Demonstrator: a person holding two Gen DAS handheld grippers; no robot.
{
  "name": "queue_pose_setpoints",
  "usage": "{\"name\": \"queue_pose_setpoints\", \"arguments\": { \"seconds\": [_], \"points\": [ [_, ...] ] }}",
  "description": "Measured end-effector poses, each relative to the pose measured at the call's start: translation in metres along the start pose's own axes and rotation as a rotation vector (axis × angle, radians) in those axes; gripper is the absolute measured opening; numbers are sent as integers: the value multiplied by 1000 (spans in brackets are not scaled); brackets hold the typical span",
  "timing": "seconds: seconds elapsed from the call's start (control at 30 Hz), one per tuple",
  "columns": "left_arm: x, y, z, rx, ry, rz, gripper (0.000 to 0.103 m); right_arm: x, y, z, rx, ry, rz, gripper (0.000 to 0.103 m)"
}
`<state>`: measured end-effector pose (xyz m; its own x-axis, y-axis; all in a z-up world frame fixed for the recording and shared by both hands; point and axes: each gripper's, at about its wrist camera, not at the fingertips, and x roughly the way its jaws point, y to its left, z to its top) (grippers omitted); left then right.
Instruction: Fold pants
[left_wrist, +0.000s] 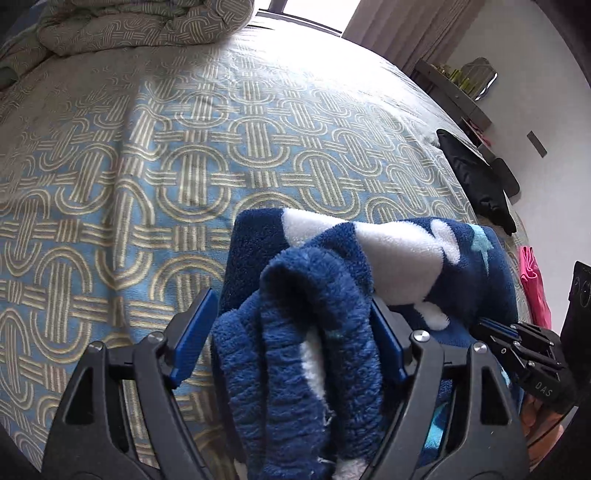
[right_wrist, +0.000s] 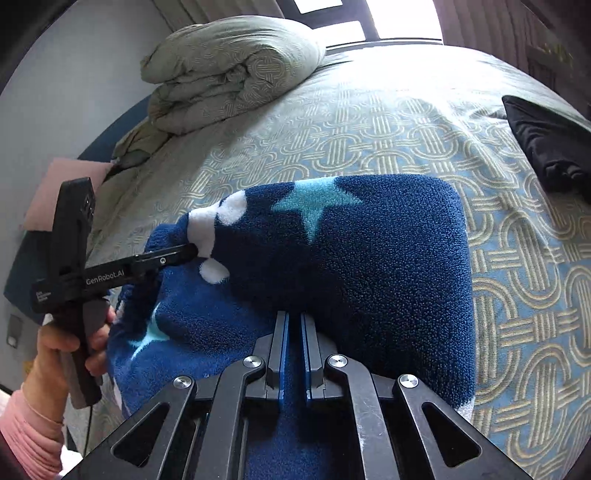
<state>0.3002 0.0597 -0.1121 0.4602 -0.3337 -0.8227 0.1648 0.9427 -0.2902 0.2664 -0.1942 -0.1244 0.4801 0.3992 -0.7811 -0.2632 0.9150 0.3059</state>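
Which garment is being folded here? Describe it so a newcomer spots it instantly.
On the patterned bed cover, nearest the cameras, lie the fleece pants. They are fuzzy navy with white patches and a light blue star, unlike the plain black garment at the bed's edge.

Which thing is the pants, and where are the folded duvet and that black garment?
fleece pants (right_wrist: 369, 251), right wrist view, navy top fold.
folded duvet (right_wrist: 229, 70), right wrist view, middle of the bundle.
black garment (left_wrist: 476, 177), left wrist view, its centre.
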Motion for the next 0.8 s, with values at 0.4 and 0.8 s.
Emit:
{"name": "queue_pose_setpoints", "arguments": {
  "seconds": [0.4, 0.8],
  "points": [
    [-28, 14, -24, 17, 24, 2, 82, -77, -32, -27, 97, -97, -62, 76],
    [-10, 3, -37, 22, 78, 20, 93, -59, -61, -47, 263, 3, -13, 88]
  ]
}}
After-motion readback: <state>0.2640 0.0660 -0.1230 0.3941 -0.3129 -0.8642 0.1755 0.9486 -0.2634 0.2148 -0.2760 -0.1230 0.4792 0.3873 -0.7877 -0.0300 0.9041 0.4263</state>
